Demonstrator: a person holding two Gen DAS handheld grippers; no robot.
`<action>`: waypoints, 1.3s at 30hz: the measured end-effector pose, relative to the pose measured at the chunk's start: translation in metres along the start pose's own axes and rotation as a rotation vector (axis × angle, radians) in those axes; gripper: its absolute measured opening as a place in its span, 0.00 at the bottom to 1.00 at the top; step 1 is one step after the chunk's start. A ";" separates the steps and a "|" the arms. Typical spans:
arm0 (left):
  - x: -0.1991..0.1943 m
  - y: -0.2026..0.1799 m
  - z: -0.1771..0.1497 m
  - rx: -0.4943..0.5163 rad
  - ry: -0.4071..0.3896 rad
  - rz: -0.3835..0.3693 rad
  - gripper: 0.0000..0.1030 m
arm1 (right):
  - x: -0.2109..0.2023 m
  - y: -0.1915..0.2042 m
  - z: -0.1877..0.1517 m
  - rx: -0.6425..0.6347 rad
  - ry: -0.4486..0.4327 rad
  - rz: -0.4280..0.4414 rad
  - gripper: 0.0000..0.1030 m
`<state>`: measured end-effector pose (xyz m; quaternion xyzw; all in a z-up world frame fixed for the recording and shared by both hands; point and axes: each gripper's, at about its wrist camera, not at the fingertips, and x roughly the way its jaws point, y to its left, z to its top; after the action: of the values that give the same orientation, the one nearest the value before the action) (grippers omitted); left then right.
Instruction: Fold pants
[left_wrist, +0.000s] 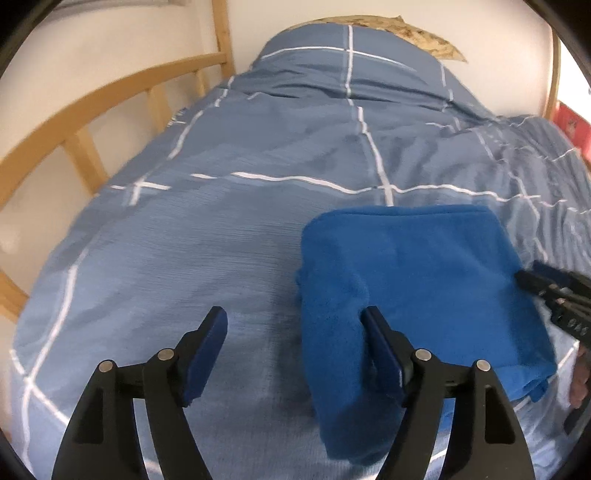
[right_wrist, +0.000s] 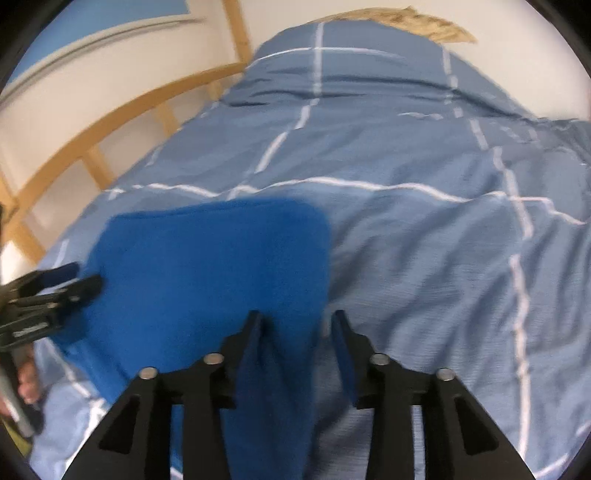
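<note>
The pants (left_wrist: 417, 266) are bright blue fleece, folded into a thick rectangle on the bed. In the left wrist view my left gripper (left_wrist: 293, 317) stands open over their near left corner. The rolled edge lies against the right finger (left_wrist: 380, 332), and the left pad is well clear of it. My right gripper (left_wrist: 528, 271) shows at the pants' right edge. In the right wrist view the pants (right_wrist: 214, 258) fill the lower left. The right gripper (right_wrist: 296, 319) is open astride their near right corner, with cloth against its left finger and a gap to the right one. The left gripper (right_wrist: 86, 277) is at the pants' left edge.
The bed wears a grey-blue duvet (left_wrist: 221, 221) with white grid lines, which rises to a covered pillow (left_wrist: 351, 66) at the far end. A wooden rail (left_wrist: 74, 110) runs along the left side by a white wall. A person's hand (right_wrist: 27, 384) holds the left gripper's handle.
</note>
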<state>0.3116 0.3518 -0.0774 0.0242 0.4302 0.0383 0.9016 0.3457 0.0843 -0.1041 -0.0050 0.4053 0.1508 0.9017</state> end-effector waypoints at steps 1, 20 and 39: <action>-0.006 -0.002 0.000 0.003 -0.013 0.030 0.73 | -0.003 -0.002 0.001 0.001 -0.007 -0.022 0.49; -0.191 -0.113 -0.054 -0.057 -0.250 0.069 0.97 | -0.181 -0.050 -0.033 -0.067 -0.257 -0.073 0.86; -0.281 -0.255 -0.140 0.066 -0.343 0.016 1.00 | -0.312 -0.125 -0.144 0.012 -0.288 -0.154 0.87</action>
<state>0.0385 0.0738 0.0326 0.0634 0.2707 0.0264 0.9602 0.0797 -0.1374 0.0134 -0.0091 0.2711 0.0781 0.9593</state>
